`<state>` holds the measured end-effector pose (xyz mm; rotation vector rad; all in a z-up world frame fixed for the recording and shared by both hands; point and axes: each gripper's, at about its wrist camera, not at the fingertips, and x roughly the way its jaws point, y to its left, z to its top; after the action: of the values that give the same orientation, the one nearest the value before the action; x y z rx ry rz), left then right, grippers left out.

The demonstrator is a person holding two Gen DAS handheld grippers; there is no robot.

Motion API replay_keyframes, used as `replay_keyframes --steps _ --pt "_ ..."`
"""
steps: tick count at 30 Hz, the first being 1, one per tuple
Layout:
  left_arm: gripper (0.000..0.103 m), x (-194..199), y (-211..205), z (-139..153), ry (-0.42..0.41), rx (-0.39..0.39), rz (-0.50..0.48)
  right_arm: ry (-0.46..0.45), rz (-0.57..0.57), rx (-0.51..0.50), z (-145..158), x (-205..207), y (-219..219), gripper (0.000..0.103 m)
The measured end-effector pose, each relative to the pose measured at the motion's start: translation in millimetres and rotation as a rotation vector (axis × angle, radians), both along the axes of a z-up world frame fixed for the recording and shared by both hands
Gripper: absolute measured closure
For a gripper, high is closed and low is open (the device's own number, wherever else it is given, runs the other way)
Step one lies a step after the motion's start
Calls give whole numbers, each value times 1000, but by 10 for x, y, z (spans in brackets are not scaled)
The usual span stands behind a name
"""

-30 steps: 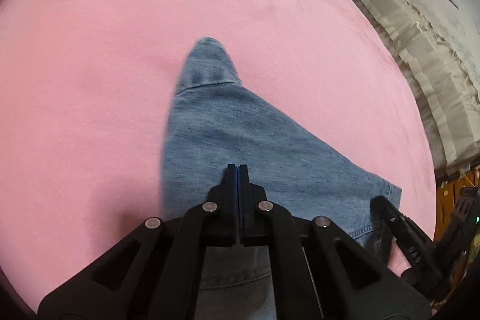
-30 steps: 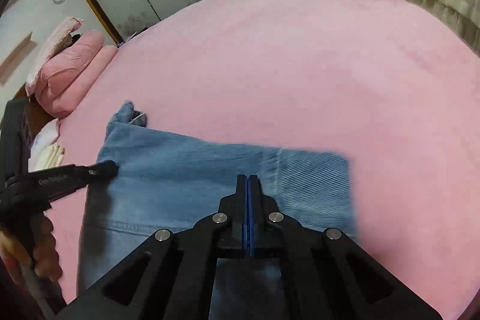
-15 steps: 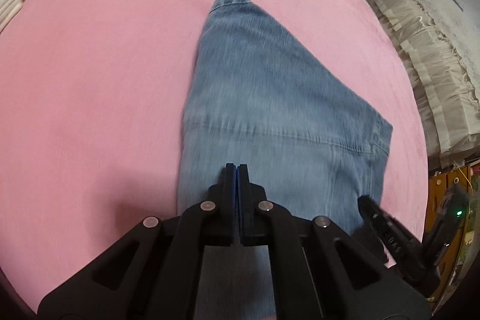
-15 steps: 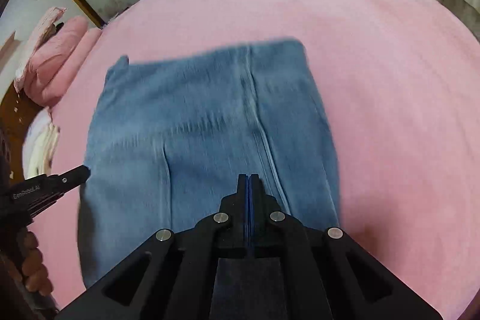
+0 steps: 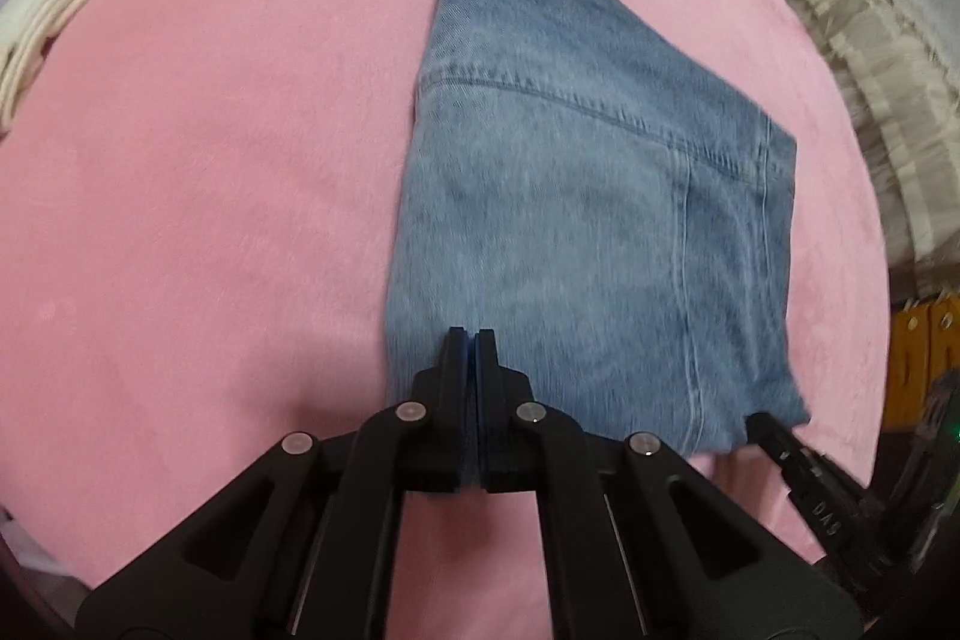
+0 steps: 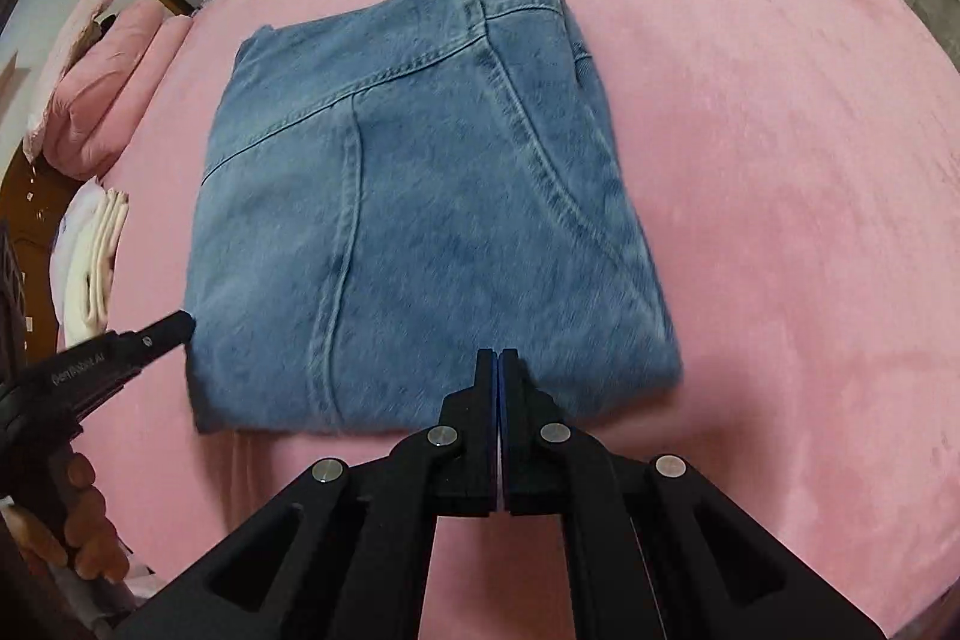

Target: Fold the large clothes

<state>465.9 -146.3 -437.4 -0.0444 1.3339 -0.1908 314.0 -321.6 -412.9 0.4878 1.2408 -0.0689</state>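
Both tools are hanging over the bed and pointing steeply down at it. The left tool (image 5: 475, 334) is sitting at the bottom centre of its own view, its two black fingers (image 5: 457, 376) pressed together with only a thin blue strip of padding showing between them, and no cloth is caught there. The right tool (image 6: 498, 353) is looking the same in its view: fingers (image 6: 483, 400) flat against each other, gripping nothing.

The folded jeans (image 6: 414, 196) are lying flat on the pink bedspread (image 6: 780, 172), filling the middle of the right wrist view as a tidy blue denim block, with seams and a curved pocket edge facing up. In the left wrist view the jeans (image 5: 576, 196) are running from the upper centre down to the lower right, narrowing to a corner at the top. The tip of the left tool is appearing at the left edge of the right view, just beside the lower left corner of the denim, with a hand (image 6: 84, 526) wrapping its handle below. The right tool is poking in at the lower right of the left view, close to the near corner of the denim.

Pink pillows (image 6: 102, 100) are resting at the upper left, and a stack of pale folded cloth (image 6: 96, 256) is sitting at the left edge.
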Motion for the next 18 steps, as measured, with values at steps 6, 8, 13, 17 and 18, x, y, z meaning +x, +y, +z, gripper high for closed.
replay_keyframes --steps 6,8,13,17,18 --pt "102 -271 -87 86 60 49 -42 71 32 38 95 0 138 100" --pt "102 -328 -93 89 98 38 -36 88 59 46 98 43 242 100" --pt "89 -463 -170 189 113 57 -86 68 133 0 400 -197 257 99" --pt "37 -520 -188 389 80 91 -96 60 164 -43 561 -211 268 81" --pt "36 -527 -184 462 63 89 -96 53 162 -40 612 -230 253 66"
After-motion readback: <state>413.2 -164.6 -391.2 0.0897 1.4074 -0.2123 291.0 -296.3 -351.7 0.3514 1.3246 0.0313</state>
